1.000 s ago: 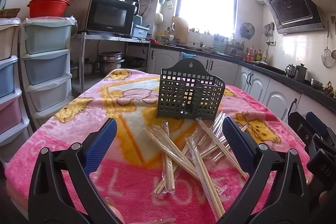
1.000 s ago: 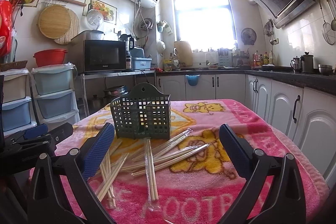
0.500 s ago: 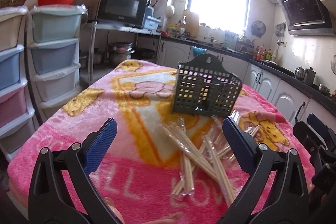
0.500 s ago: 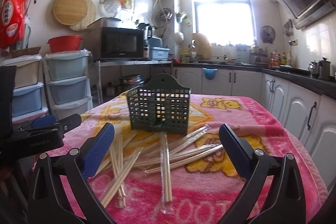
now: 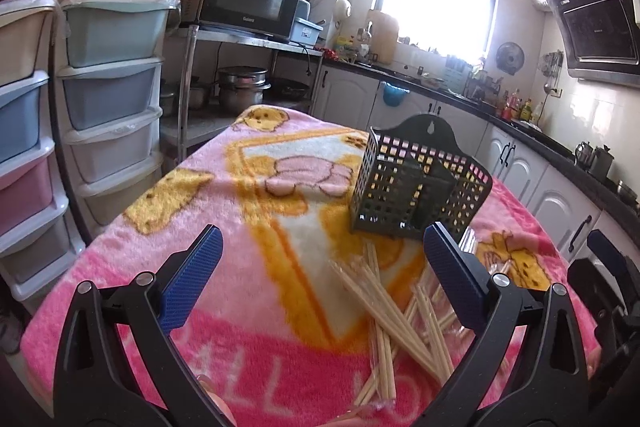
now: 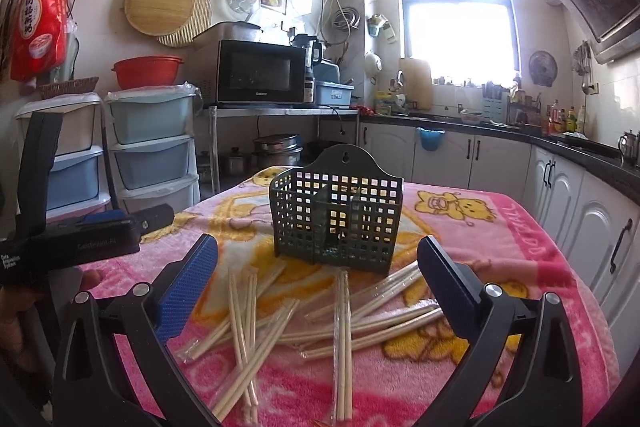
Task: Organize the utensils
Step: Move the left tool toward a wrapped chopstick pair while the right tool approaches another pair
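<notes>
A dark green perforated plastic utensil basket (image 6: 335, 217) is seen upright on a pink cartoon-printed blanket (image 6: 500, 227), and it serves as the landmark. Pairs of pale wooden chopsticks in clear wrappers (image 6: 344, 311) are scattered on the blanket just in front of the basket, crossing one another; none are seen inside it. The right gripper (image 6: 316, 283) is held released, jaws wide apart and empty, facing the basket squarely, with the pile directly below and ahead. One wrapped pair near the middle lies with its long axis pointing toward the basket, roughly along the fingers' line. The left gripper (image 5: 320, 275) is likewise spread and empty, aimed left of the basket, so the chopsticks (image 5: 392, 311) fall toward its right finger. The right gripper is judged better placed for the first pick.
</notes>
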Motion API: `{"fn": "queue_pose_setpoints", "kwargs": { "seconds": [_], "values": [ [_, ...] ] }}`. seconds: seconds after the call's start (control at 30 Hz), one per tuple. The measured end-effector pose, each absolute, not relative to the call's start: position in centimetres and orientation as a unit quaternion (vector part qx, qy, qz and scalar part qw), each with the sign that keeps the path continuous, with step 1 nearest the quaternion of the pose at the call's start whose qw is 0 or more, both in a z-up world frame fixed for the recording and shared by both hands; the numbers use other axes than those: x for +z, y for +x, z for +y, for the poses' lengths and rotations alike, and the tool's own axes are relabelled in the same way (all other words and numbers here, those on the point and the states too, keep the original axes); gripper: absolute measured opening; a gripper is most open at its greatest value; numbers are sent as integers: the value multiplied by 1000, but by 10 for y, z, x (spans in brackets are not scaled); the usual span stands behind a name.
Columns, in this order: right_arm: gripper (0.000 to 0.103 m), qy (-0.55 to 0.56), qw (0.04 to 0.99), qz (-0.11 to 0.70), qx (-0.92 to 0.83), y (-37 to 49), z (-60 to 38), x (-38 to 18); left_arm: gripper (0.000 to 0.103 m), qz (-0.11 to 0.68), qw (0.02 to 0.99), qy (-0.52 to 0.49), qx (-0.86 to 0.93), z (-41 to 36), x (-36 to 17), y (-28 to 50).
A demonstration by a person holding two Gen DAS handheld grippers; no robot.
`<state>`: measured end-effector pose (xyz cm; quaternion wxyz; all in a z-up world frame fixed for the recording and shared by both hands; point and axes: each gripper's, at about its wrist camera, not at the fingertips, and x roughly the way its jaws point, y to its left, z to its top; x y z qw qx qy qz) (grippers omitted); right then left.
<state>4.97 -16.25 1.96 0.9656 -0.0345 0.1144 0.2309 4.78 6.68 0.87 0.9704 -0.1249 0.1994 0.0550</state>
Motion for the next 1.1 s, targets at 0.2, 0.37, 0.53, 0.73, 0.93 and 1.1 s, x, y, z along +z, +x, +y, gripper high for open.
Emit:
{"fn": "queue_pose_setpoints", "kwargs": {
  "seconds": [0.2,0.37,0.53,0.73,0.93,1.1],
  "values": [
    [97,-36,962,127,238,71,-155,28,93,204,967,-140,55,74,17,67],
    [97,-35,958,150,241,95,-152,34,93,223,964,-131,65,76,17,87],
    [97,-42,949,191,247,123,-147,33,93,257,955,-139,57,81,9,109],
    [97,-63,936,240,252,148,-138,21,93,309,938,-149,42,86,-9,132],
    [93,-86,914,296,262,174,-127,1,93,347,917,-197,10,98,-32,144],
    [81,-93,897,342,263,191,-123,-15,82,377,892,-247,-19,107,-50,154]
  ]
}}
